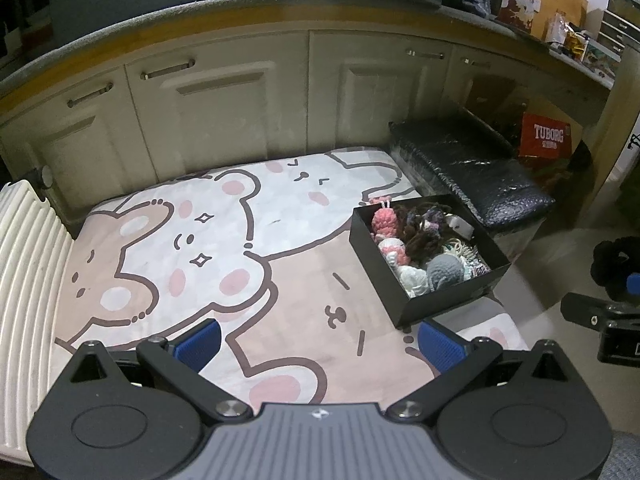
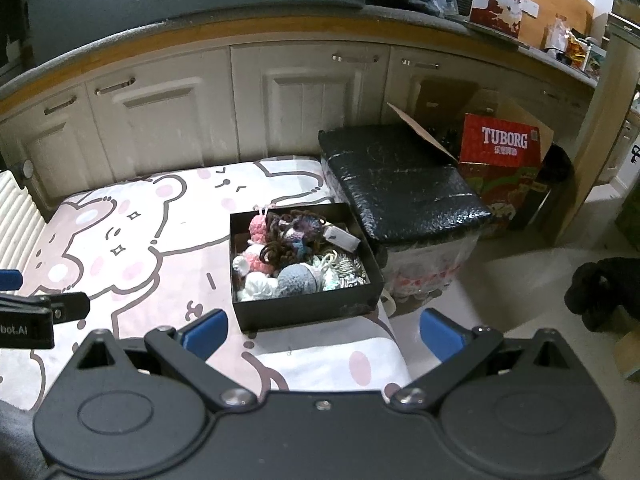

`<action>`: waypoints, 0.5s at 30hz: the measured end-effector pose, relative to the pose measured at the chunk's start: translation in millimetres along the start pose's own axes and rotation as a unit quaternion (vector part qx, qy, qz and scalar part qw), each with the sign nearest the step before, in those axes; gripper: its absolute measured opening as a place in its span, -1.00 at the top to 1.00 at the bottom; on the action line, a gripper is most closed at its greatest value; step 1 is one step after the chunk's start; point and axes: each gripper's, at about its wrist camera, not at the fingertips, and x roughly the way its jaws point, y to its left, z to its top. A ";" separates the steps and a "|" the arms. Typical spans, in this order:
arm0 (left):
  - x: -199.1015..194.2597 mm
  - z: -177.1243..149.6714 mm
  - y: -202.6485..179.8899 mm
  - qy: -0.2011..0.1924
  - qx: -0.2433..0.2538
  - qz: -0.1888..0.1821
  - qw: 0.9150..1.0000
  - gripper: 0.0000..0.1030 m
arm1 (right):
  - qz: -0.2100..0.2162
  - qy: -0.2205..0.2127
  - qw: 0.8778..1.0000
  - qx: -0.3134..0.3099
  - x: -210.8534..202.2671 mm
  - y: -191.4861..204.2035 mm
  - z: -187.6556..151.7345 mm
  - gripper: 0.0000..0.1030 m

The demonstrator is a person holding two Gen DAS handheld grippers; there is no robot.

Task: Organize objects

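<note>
A black open box (image 2: 304, 308) sits on a cartoon bear mat (image 2: 132, 264) at its right side. It holds several small items: pink, white and grey crochet pieces and dark hair ties. The box also shows in the left wrist view (image 1: 444, 304) on the mat (image 1: 208, 248). My left gripper (image 1: 320, 344) is open and empty, hovering above the mat's near part, left of the box. My right gripper (image 2: 324, 336) is open and empty, just in front of the box.
Cream cabinet doors (image 2: 304, 100) run along the back. A black wrapped block (image 2: 400, 188) lies right of the box, with a red Tuborg carton (image 2: 504, 152) behind it. A white ribbed panel (image 1: 28, 264) borders the mat's left side.
</note>
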 end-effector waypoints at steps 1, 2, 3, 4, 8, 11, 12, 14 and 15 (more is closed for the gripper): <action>0.3 -0.1 0.4 0.001 0.000 0.001 1.000 -1.00 | 0.000 0.000 1.000 0.001 0.2 -0.3 0.0 -1.00; 0.3 -0.4 0.7 0.001 -0.001 0.003 1.000 -1.00 | -0.001 0.000 1.000 0.002 0.3 -0.6 0.1 -1.00; 0.2 -0.6 0.9 0.001 0.000 0.005 1.000 -1.00 | -0.002 0.001 1.000 0.004 0.4 -0.9 0.3 -1.00; 0.2 -0.4 1.0 0.001 0.000 0.006 1.000 -1.00 | -0.002 0.001 1.000 0.005 0.6 -1.2 0.4 -1.00; 0.2 -0.7 1.8 0.001 0.001 0.004 1.000 -1.00 | -0.003 0.001 1.000 0.003 0.8 -0.7 0.0 -1.00; 0.5 -0.7 2.1 0.001 -0.001 0.004 1.000 -1.00 | -0.004 0.000 1.000 0.000 0.3 0.4 -0.6 -1.00; 0.5 -0.8 2.1 0.002 -0.002 0.004 1.000 -1.00 | -0.004 -0.001 1.000 -0.002 0.4 0.7 -0.5 -1.00; 0.4 -0.8 2.2 0.002 -0.003 0.005 1.000 -1.00 | -0.005 -0.001 1.000 -0.003 0.3 1.9 -0.4 -1.00; 0.3 -0.7 2.3 0.002 -0.003 0.005 1.000 -1.00 | -0.005 -0.001 1.000 -0.004 0.2 2.1 -0.5 -1.00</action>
